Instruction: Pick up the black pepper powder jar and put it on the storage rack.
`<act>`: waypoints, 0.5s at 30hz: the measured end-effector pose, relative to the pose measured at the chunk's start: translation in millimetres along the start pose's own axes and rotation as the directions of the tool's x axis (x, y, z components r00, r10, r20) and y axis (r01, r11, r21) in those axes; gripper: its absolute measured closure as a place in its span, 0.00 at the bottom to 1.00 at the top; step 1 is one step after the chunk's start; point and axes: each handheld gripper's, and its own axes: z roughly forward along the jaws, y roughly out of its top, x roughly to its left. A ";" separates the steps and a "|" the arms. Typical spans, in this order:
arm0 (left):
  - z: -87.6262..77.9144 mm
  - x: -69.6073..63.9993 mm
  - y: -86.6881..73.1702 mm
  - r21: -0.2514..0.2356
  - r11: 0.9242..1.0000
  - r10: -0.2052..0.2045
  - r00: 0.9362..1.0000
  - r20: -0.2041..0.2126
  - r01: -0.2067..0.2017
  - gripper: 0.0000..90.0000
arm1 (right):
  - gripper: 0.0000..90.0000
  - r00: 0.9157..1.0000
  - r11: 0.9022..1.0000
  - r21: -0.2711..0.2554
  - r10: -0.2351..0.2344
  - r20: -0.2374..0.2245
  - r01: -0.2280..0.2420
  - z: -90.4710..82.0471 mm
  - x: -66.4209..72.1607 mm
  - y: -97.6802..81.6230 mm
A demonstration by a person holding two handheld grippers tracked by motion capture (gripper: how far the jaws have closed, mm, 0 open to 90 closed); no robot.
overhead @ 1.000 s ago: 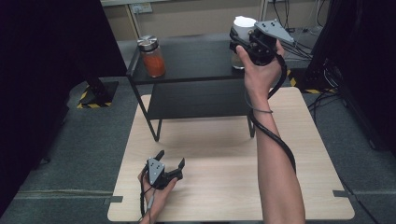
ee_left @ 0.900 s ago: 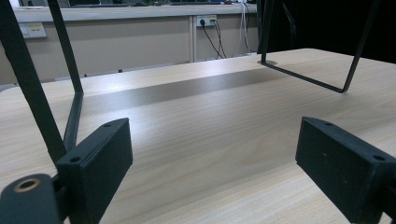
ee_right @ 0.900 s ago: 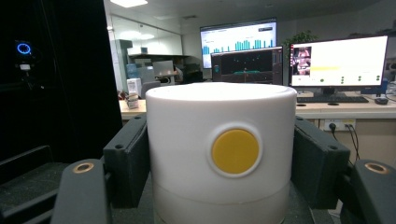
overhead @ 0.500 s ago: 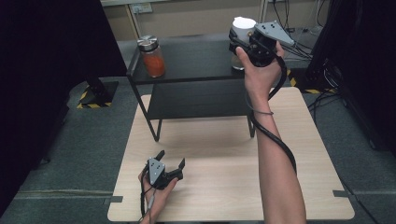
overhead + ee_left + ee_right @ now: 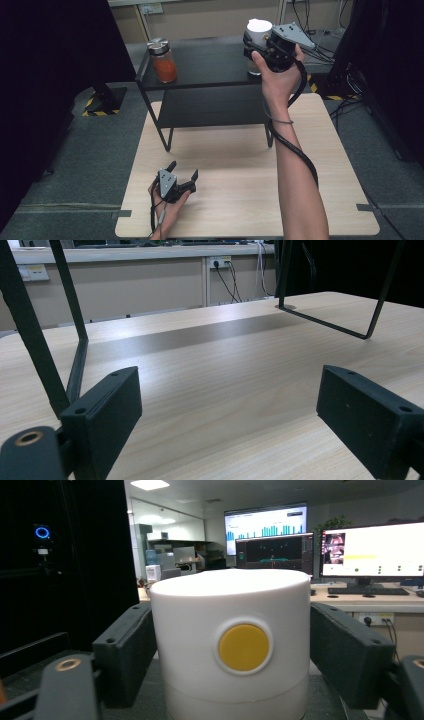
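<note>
A white round container (image 5: 230,645) with a yellow dot on its side stands on the right end of the black shelf (image 5: 210,65); its white top (image 5: 259,26) shows from above. My right gripper (image 5: 254,52) is held level at it, one jaw on each side. Its jaws have just been opening, and the container stands between them with the pads (image 5: 125,650) close beside its wall and not pressing. My left gripper (image 5: 184,170) rests low at the table's near left, open, with nothing between its fingers (image 5: 107,415).
A glass jar (image 5: 162,62) of orange stuff with a metal lid stands on the shelf's left end. The shelf's thin black legs (image 5: 75,365) rest on the light wooden table (image 5: 240,190). Cables lie on the floor at the far right.
</note>
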 end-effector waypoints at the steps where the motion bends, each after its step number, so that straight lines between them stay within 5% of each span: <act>1: 0.0 0.1 0.0 0.000 1.000 0.000 1.000 0.000 0.000 0.12 | 0.21 1.000 1.000 0.002 0.001 -0.004 -0.001 -0.2 -1.1 0.4; 15: 0.3 -0.2 0.2 0.001 1.000 0.003 1.000 0.003 -0.003 0.12 | 0.15 1.000 1.000 -0.007 -0.003 -0.028 0.003 -16.1 -6.8 -6.3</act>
